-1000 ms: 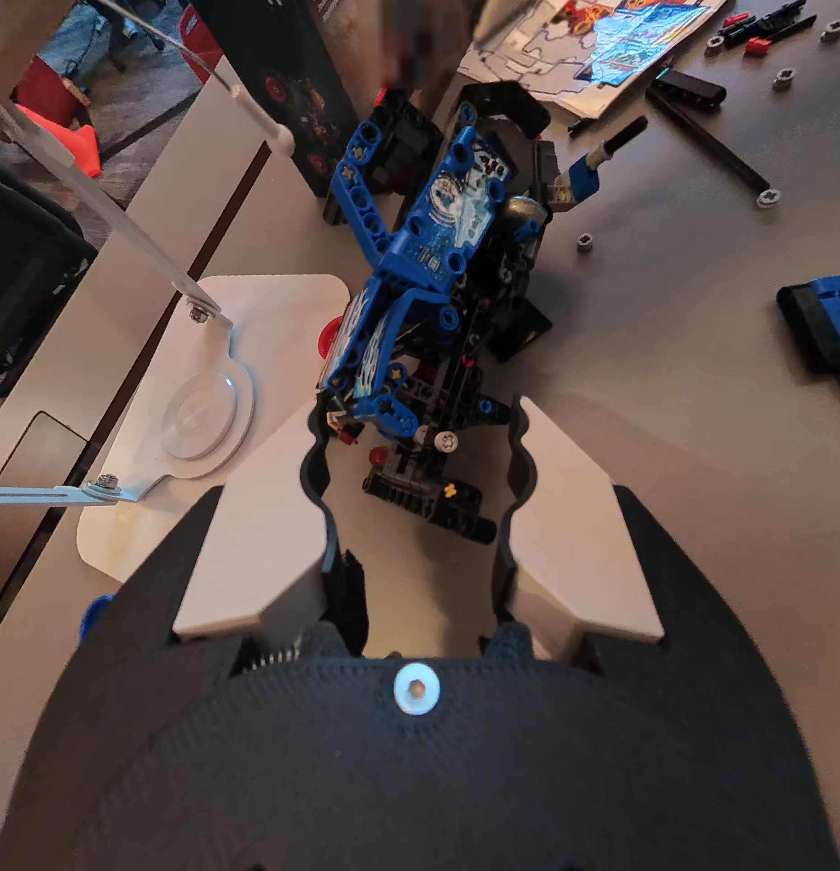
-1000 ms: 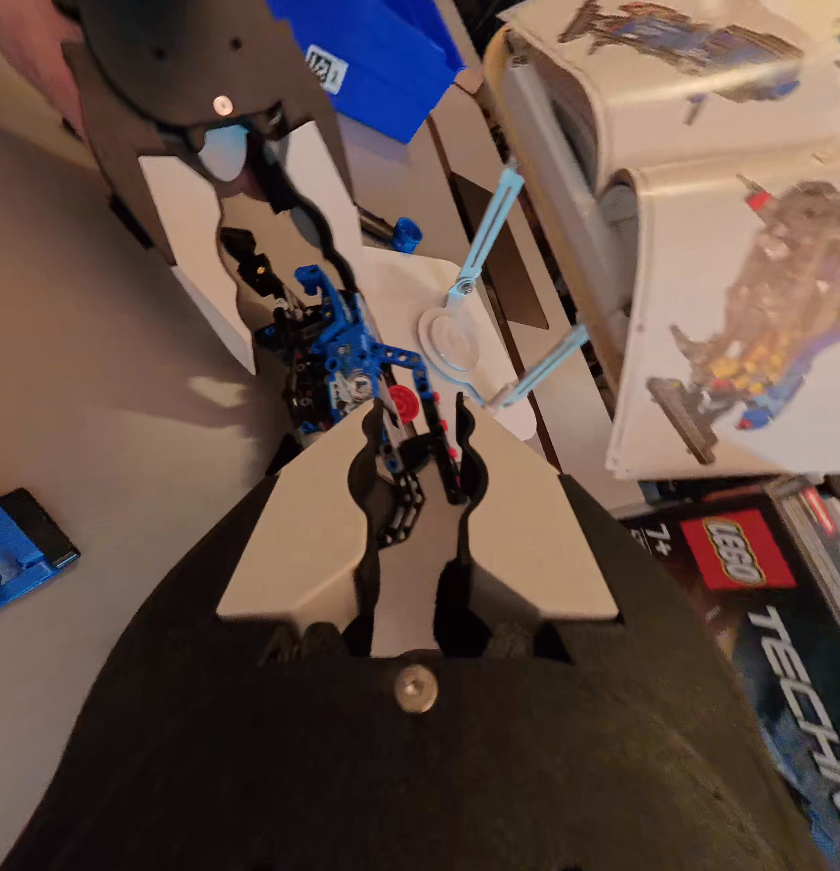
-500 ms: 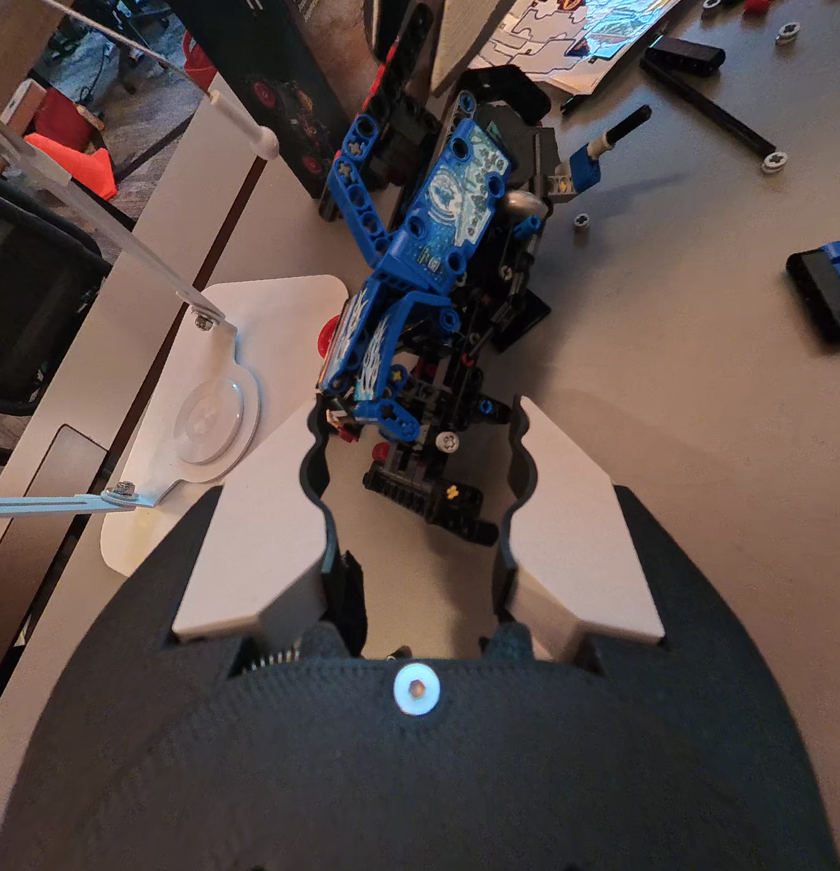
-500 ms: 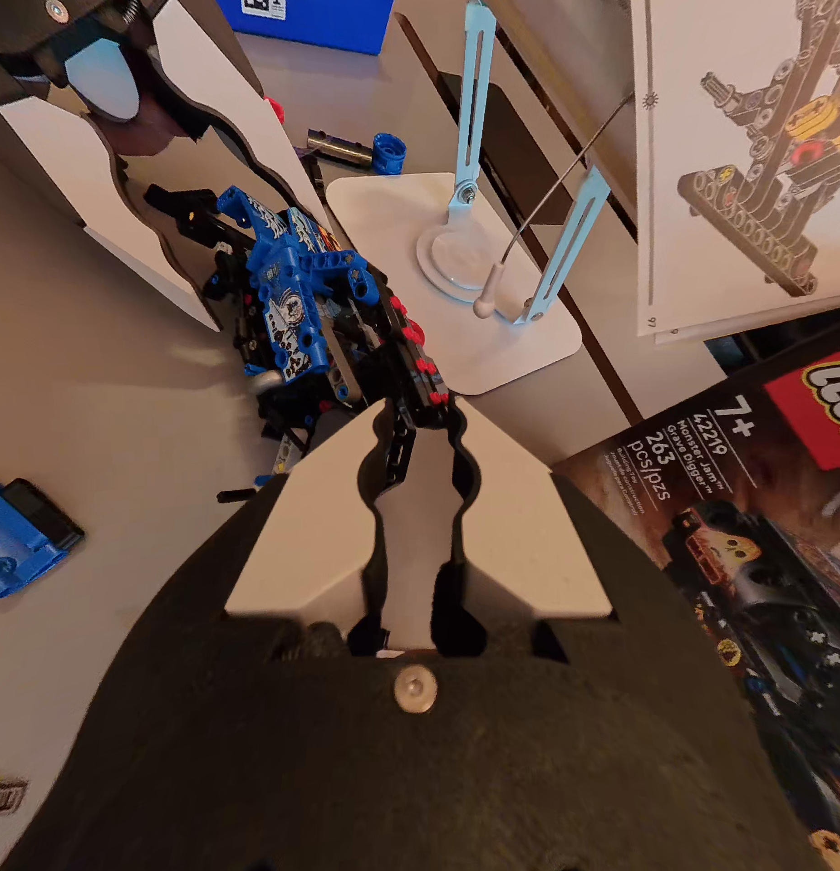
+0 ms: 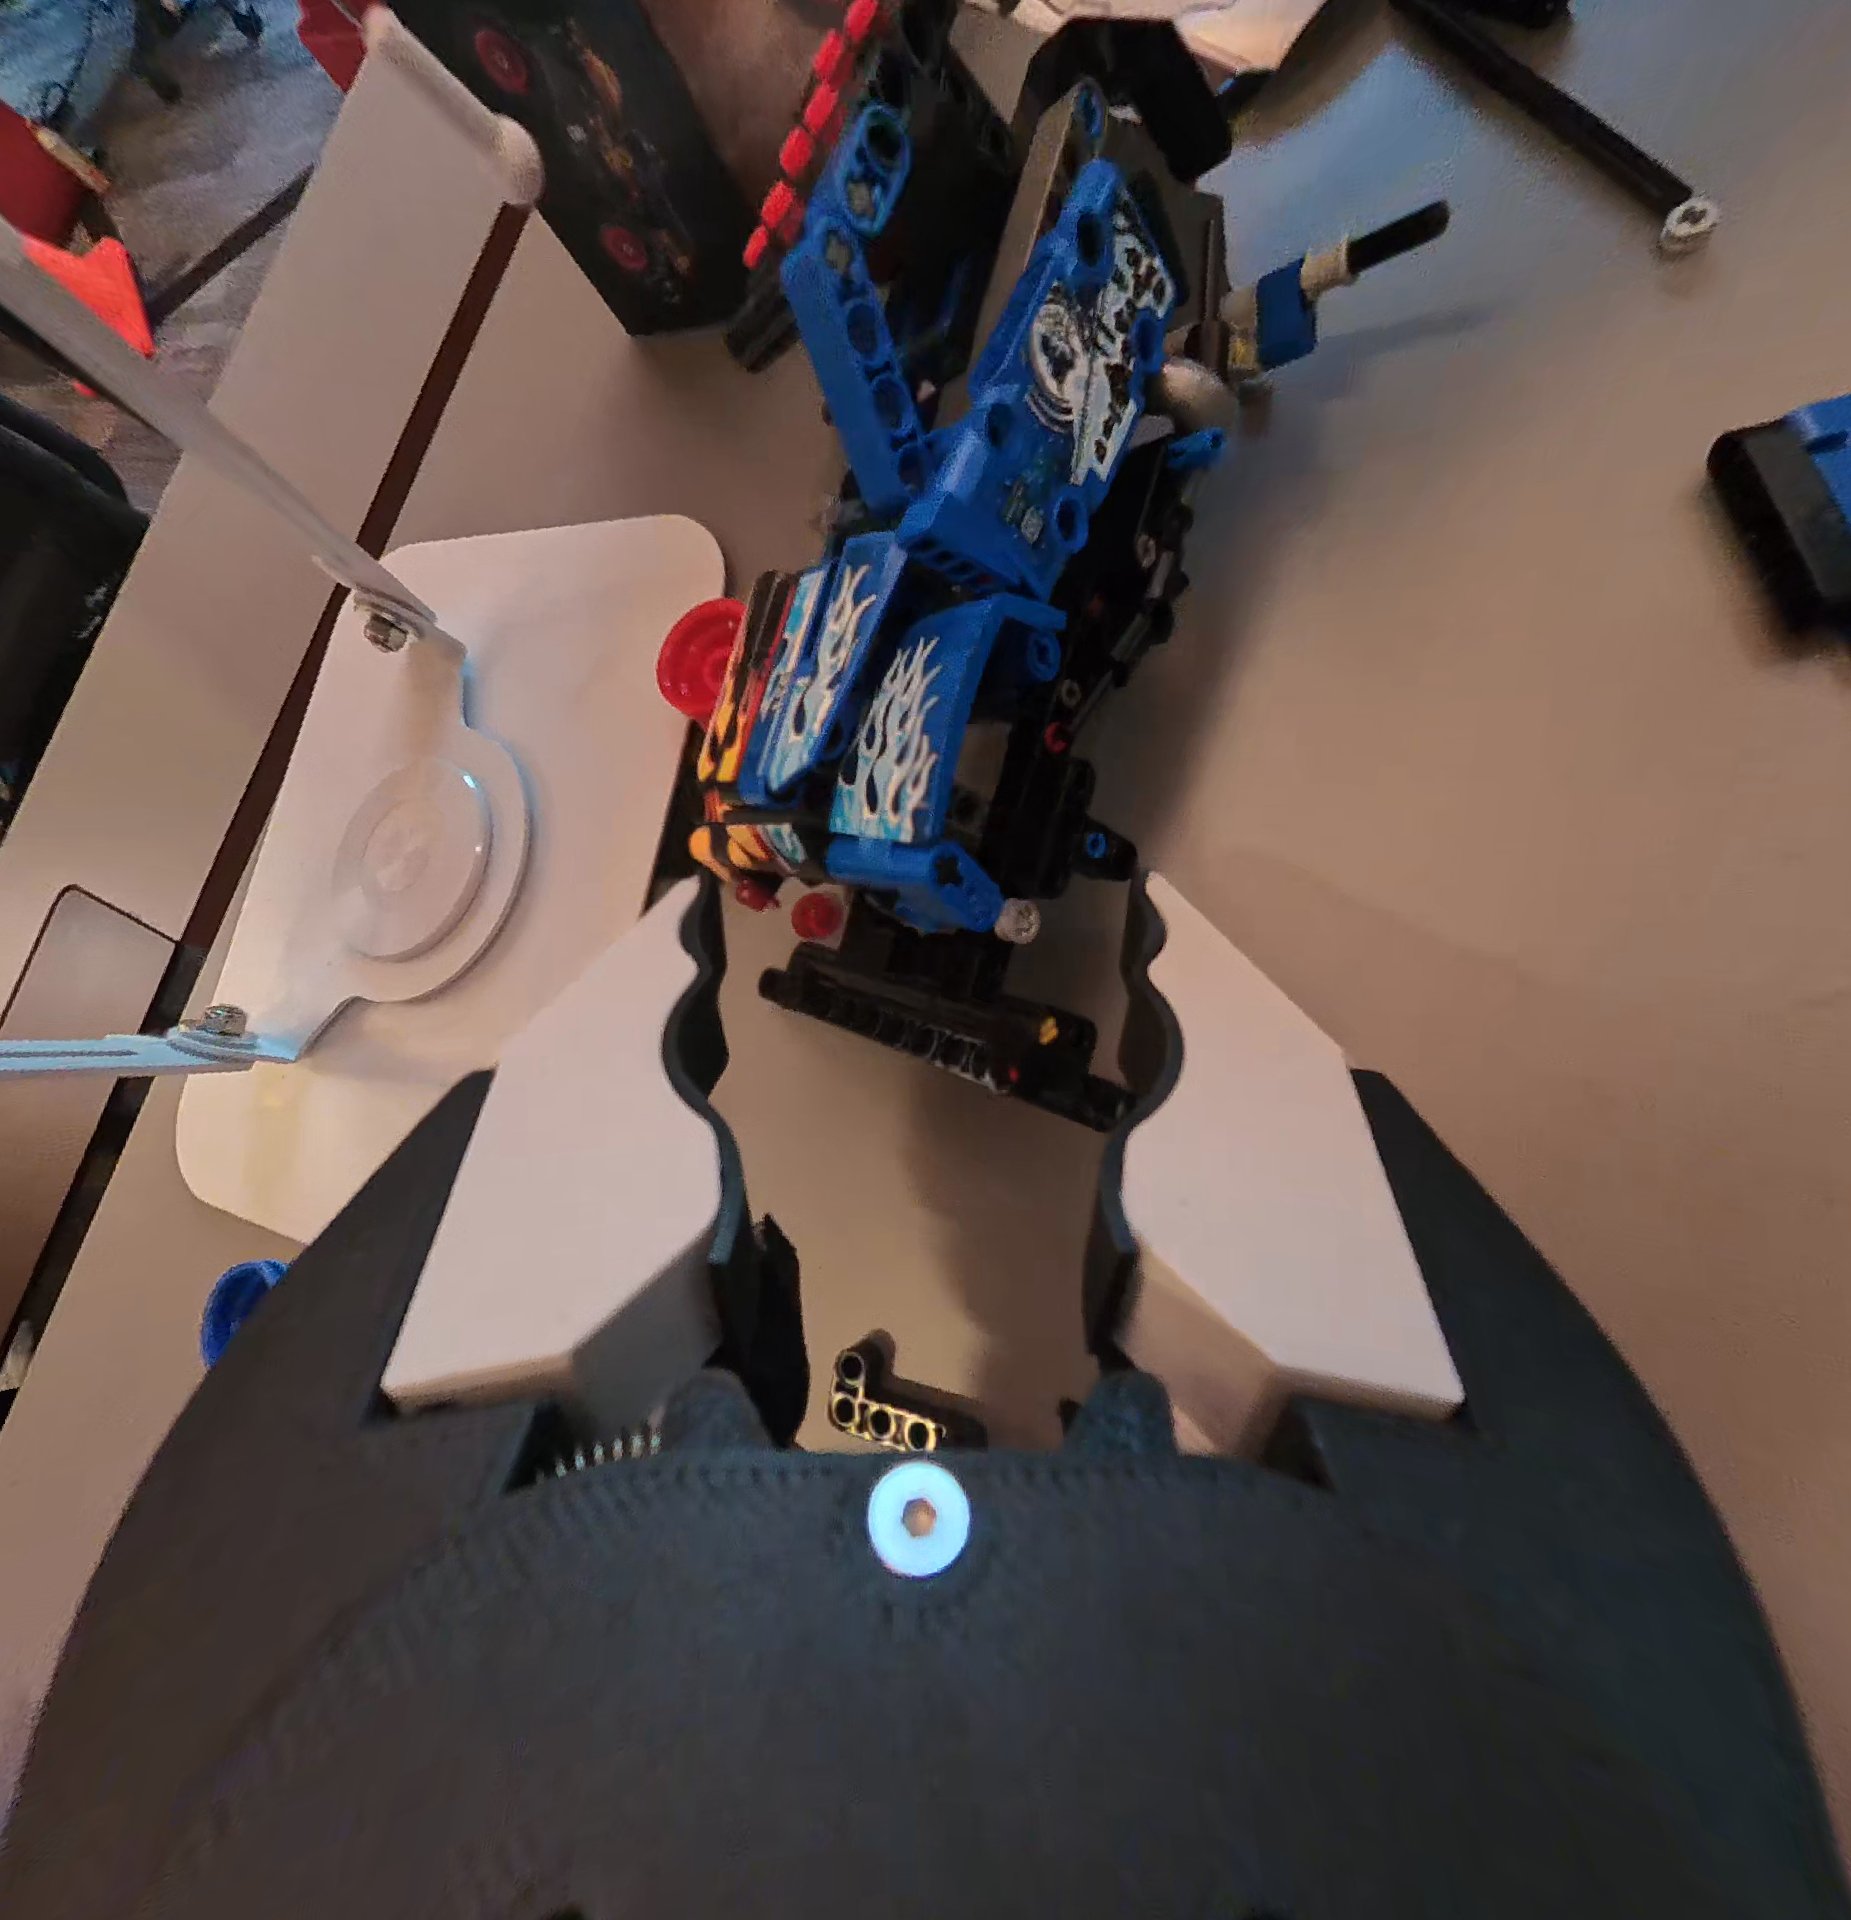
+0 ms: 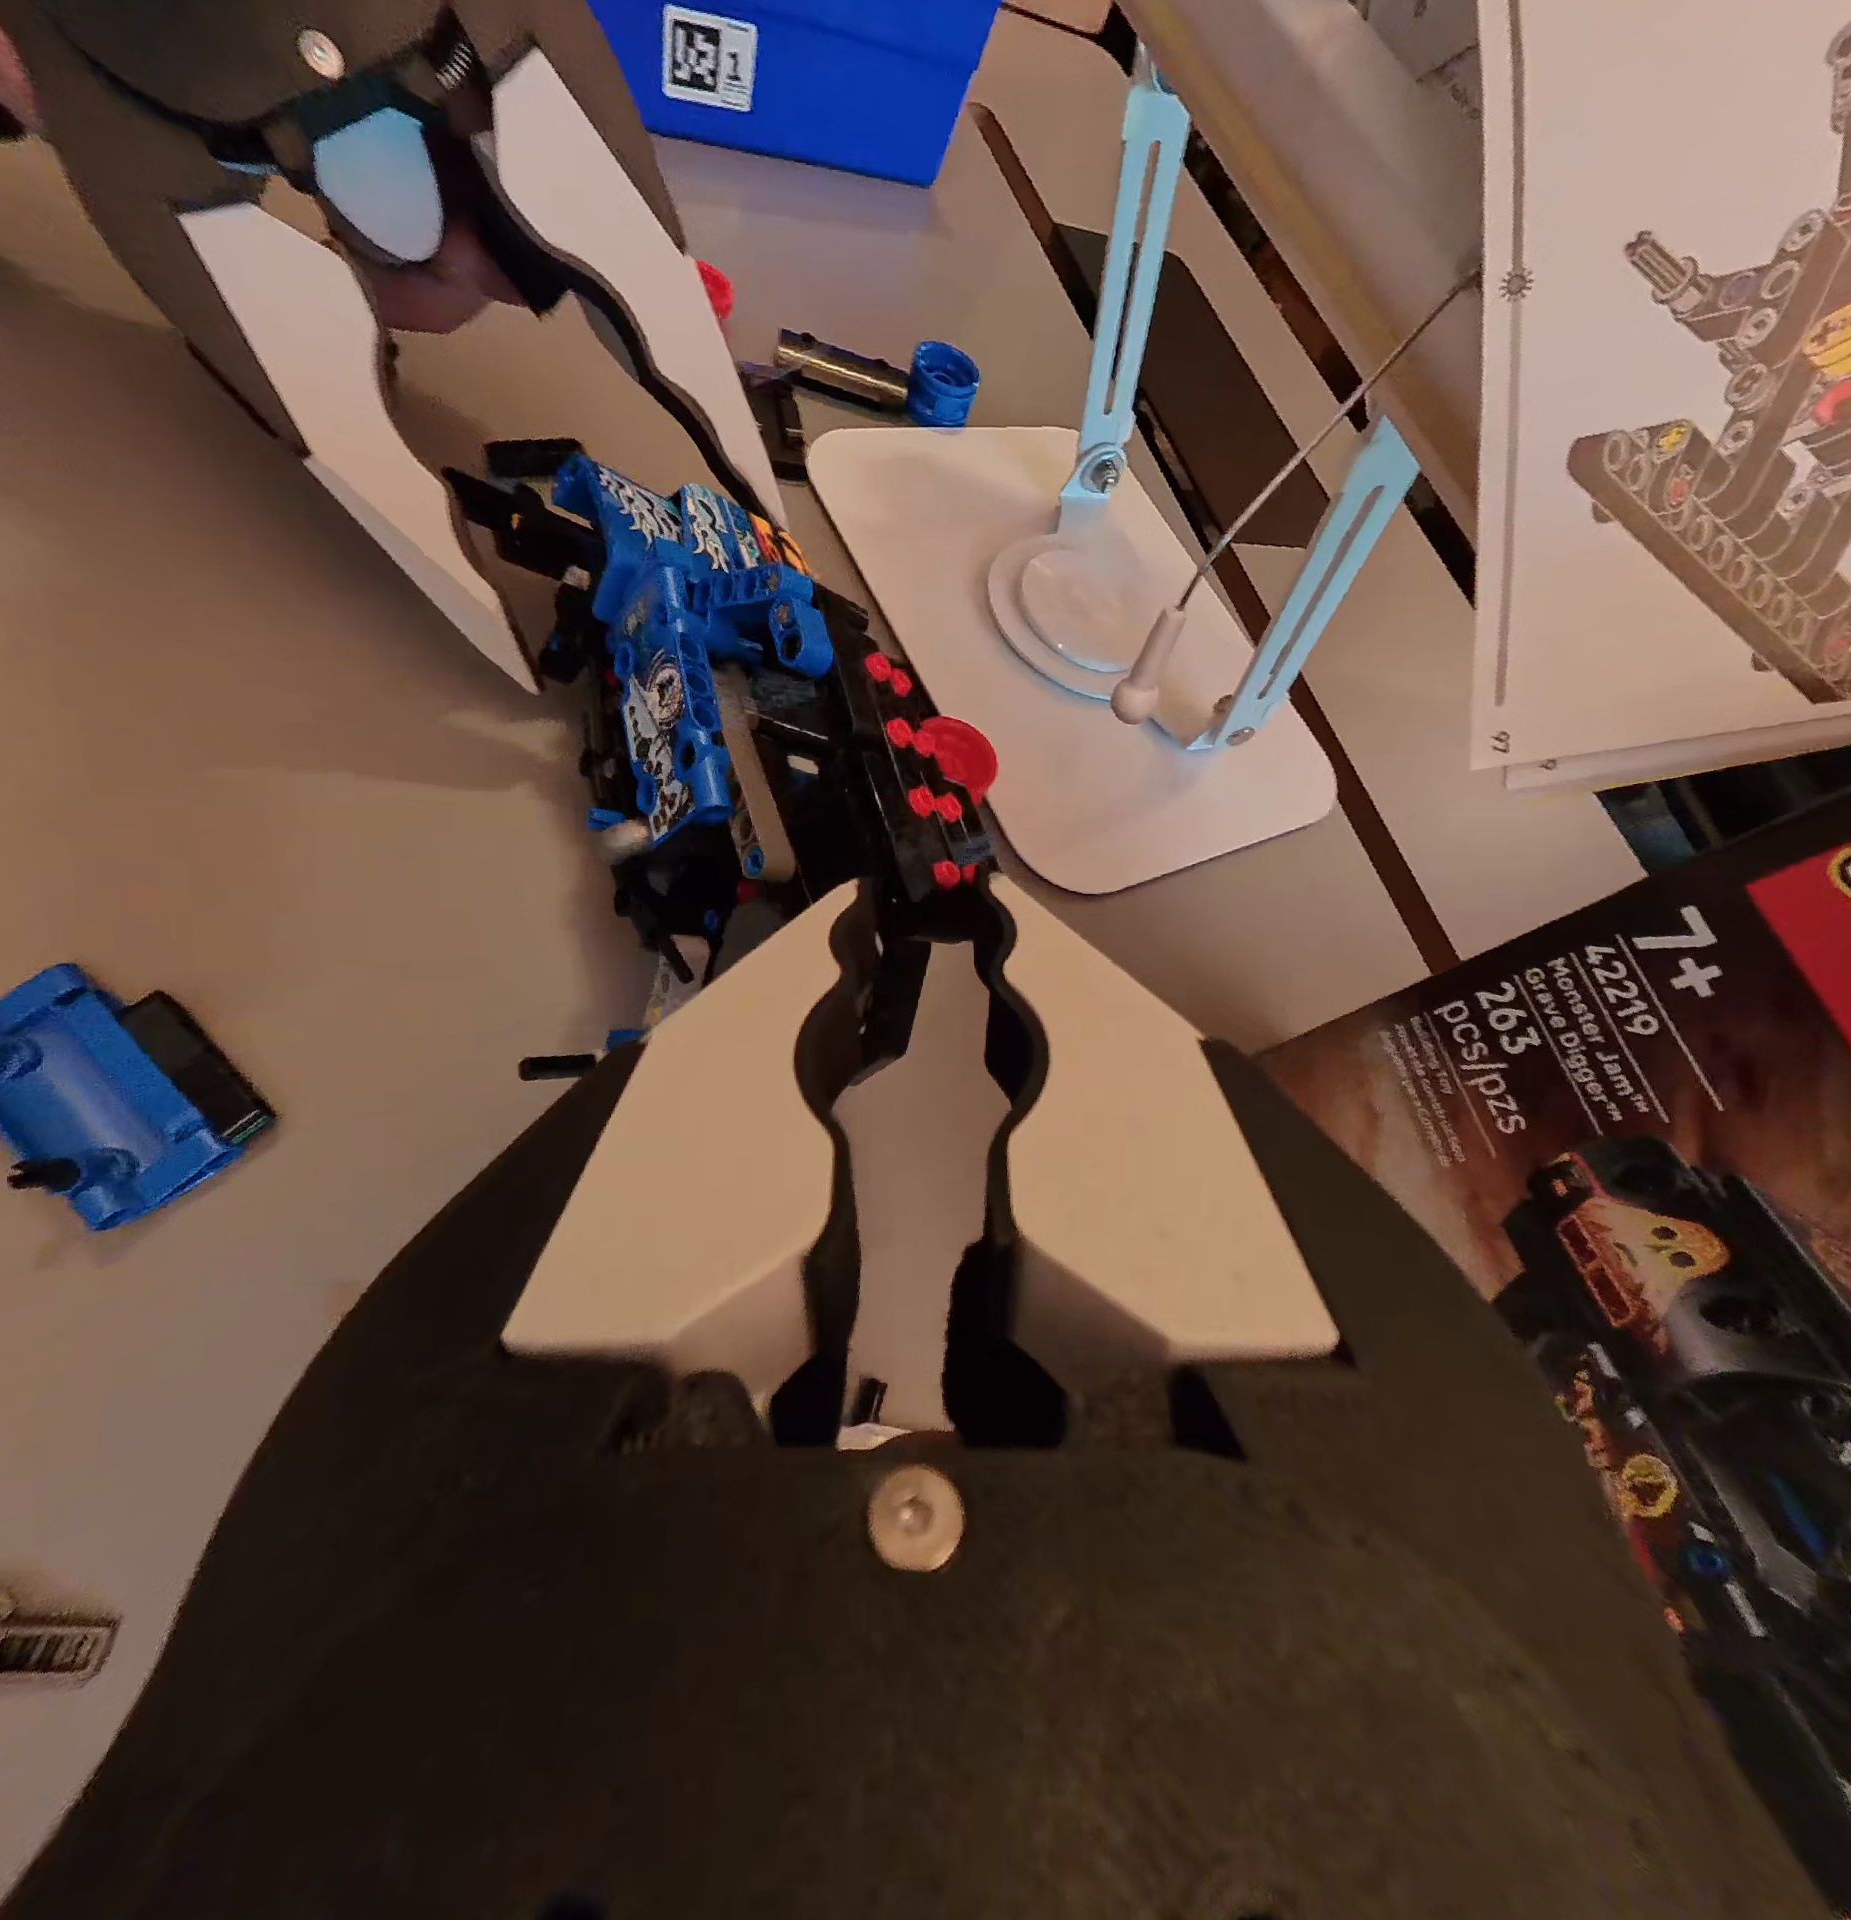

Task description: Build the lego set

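Pinching black beam of lego model (image 6: 713, 707): right claw (image 6: 916, 920) | left claw (image 5: 921, 904) spread, model's bumper between

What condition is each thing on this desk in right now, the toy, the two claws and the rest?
Model: part-built, lying on the table.
Left gripper: open, fingers astride the model's black end beam, not clamping.
Right gripper: shut on the model's black beam with red pins.
Blue piece: loose, apart from the model.
Booklet: open, propped upright.
Box: lying flat.
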Available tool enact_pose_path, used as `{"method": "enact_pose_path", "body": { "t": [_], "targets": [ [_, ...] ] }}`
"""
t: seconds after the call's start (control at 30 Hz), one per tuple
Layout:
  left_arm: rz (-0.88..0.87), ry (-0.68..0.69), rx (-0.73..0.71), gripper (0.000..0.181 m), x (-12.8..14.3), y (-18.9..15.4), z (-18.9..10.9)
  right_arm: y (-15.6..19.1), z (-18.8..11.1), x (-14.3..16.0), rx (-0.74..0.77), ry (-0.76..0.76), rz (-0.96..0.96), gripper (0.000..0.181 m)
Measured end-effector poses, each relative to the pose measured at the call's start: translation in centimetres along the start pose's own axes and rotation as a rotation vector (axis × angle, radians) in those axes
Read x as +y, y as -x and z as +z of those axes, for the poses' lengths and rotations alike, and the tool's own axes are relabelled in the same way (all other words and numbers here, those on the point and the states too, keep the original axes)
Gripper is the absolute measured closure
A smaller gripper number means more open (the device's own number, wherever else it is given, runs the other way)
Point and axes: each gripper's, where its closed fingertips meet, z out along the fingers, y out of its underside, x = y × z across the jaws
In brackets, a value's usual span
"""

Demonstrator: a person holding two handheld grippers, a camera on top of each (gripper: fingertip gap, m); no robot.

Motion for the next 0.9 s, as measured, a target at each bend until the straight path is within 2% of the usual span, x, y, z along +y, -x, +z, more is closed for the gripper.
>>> {"method": "enact_pose_path", "body": {
  "t": [0.43,0.9],
  "targets": [
    [-0.048,0.009,0.006,0.105,0.8,0.5,0.1,0.2,0.0,0.0,-0.009,-0.009,0.010,0.164],
    [-0.101,0.093,-0.028,0.122,3.1,1.6,0.5,0.9,0.7,-0.8,0.052,0.034,-0.010,0.163]
  ]
}}
